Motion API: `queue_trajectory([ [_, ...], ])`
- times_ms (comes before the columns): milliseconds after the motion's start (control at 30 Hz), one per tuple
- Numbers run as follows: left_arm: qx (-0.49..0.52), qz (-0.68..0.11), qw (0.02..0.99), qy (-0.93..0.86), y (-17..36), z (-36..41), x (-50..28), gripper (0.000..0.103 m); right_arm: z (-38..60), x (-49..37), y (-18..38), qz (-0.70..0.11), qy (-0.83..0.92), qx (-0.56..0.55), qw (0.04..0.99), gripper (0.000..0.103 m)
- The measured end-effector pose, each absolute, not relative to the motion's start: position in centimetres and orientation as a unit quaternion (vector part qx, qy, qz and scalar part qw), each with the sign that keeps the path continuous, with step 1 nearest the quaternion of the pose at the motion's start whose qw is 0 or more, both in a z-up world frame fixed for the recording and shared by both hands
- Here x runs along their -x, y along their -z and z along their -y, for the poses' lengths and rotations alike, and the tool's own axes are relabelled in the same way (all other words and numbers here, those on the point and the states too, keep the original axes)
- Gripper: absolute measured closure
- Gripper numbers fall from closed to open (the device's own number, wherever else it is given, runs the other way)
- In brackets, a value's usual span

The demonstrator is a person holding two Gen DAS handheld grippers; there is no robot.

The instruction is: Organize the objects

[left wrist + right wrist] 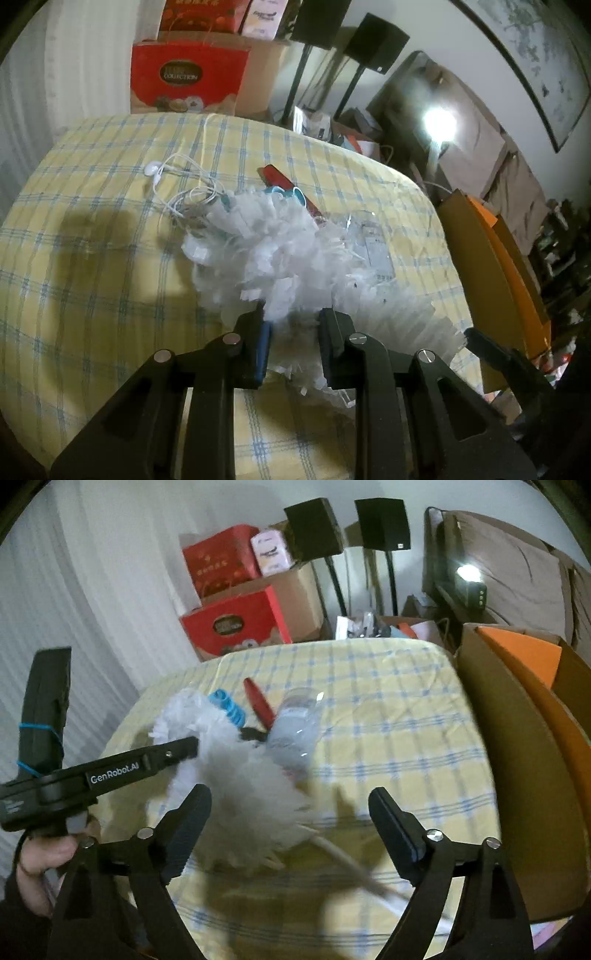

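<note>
One fluffy white duster lies mid-table on the yellow checked cloth, its head resting against the earphones, the red case and a clear plastic bottle. I judge this the pick-up step: my left gripper is clenched on the duster's fringe near the head, jaws nearly together. My right gripper hangs wide apart and empty above the duster's pale handle; next it should drop onto that handle and squeeze, so I can lift it clear of the clutter.
</note>
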State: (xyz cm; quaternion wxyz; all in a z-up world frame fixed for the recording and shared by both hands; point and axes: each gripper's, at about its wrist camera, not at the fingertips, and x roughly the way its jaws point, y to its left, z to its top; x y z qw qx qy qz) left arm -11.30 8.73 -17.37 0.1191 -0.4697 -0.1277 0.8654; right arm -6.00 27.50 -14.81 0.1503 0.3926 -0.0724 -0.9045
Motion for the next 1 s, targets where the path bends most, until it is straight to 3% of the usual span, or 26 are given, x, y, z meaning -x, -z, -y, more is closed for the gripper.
queue_trajectory([
  [167,0.476,0.123,0.128,-0.861,17.2,-9.3,11.3,0.082,-26.0,5.3,14.9,0.036,0.911,-0.379,0.157,0.004],
  [367,0.474,0.102,0.145,-0.862,16.7,-10.6,10.3,0.082,-25.5,6.1,16.4,0.014,0.907,-0.399,0.136,0.005],
  [400,0.474,0.099,0.146,-0.863,16.7,-10.8,10.2,0.082,-25.5,6.1,16.8,0.012,0.904,-0.403,0.139,0.008],
  [467,0.478,0.089,0.153,-0.860,17.0,-11.6,9.7,0.082,-25.8,6.3,17.2,0.016,0.900,-0.412,0.142,0.034],
  [667,0.479,0.087,0.161,-0.858,16.8,-12.0,8.9,0.082,-27.4,6.6,17.1,0.063,0.888,-0.424,0.168,0.072],
  [833,0.485,0.089,0.171,-0.853,16.7,-11.6,8.0,0.090,-28.0,6.4,16.0,0.055,0.898,-0.401,0.172,0.091],
  [1000,0.491,0.087,0.176,-0.849,17.1,-11.3,7.3,0.091,-29.7,6.5,15.3,0.064,0.902,-0.397,0.161,0.095],
])
